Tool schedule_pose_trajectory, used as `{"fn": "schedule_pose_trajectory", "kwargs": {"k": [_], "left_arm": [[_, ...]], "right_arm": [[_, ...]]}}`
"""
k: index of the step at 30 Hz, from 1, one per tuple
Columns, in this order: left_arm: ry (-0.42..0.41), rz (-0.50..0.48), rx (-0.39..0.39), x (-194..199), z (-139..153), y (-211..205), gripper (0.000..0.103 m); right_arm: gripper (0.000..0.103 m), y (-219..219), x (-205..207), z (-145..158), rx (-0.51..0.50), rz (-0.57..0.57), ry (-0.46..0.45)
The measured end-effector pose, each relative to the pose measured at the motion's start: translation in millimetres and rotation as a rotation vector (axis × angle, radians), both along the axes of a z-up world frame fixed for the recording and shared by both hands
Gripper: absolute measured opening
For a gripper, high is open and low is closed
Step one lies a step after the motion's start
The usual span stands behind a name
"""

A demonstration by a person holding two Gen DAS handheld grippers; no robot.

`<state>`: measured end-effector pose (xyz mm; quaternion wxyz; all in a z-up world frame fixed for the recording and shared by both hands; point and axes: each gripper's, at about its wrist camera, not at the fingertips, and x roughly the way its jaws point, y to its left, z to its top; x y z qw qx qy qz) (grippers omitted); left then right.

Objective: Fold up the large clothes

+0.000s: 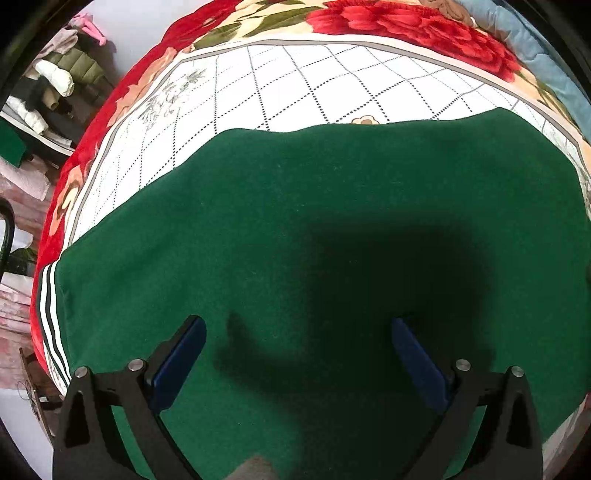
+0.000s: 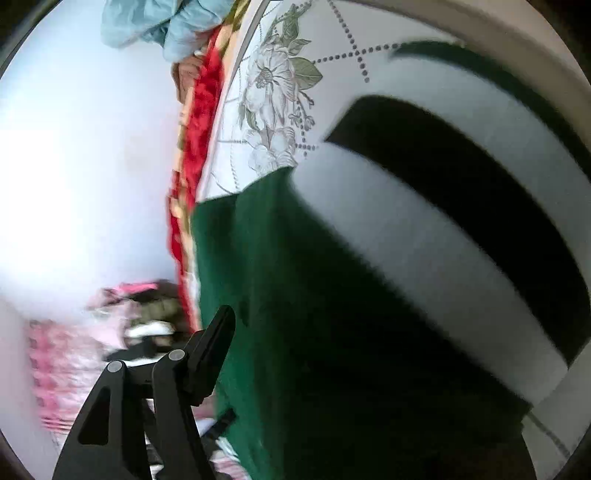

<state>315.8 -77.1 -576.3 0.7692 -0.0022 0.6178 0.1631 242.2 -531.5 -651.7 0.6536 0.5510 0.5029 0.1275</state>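
Note:
A large dark green garment [image 1: 295, 221] lies spread flat on the bed, with black and white stripes [image 1: 51, 317] along its left edge. My left gripper [image 1: 297, 332] hovers just above the cloth, wide open and empty, its blue pads [image 1: 184, 354] apart. In the right wrist view the same green garment [image 2: 295, 295] hangs close to the lens, its broad white and black striped band [image 2: 461, 229] lifted and blurred. Only the left finger [image 2: 214, 347] of my right gripper shows; the cloth hides the other finger, and the fabric seems to run between them.
The bed carries a white checked sheet [image 1: 295, 81] over a red floral blanket [image 1: 406, 22]. A light blue quilt [image 1: 535, 44] lies at the far right corner. Piled clothes [image 1: 55, 77] and pink items sit beside the bed on the left. A pale wall [image 2: 74, 147] fills the right view's left.

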Motion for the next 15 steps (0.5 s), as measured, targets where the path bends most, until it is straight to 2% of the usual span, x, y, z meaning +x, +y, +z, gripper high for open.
{"fn": "schedule_pose_trajectory", "kwargs": {"k": [1, 2, 7, 15], "left_arm": [[-0.001, 0.003, -0.002, 0.1, -0.1, 0.2, 0.103], [-0.001, 0.008, -0.008, -0.5, -0.3, -0.6, 0.103], [-0.009, 0.030, -0.031, -3.1, 0.5, 2.0, 0.103], [-0.013, 0.073, -0.100, -6.6, 0.2, 10.1, 0.103]], "right_arm": [[0.036, 4.0, 3.1, 3.3, -0.029, 0.021, -0.002], [0.030, 8.3, 5.5, 9.0, -0.057, 0.033, -0.015], [0.023, 19.2, 10.3, 29.7, -0.097, 0.033, -0.042], [0.021, 57.6, 28.2, 84.4, -0.189, 0.064, -0.103]]}}
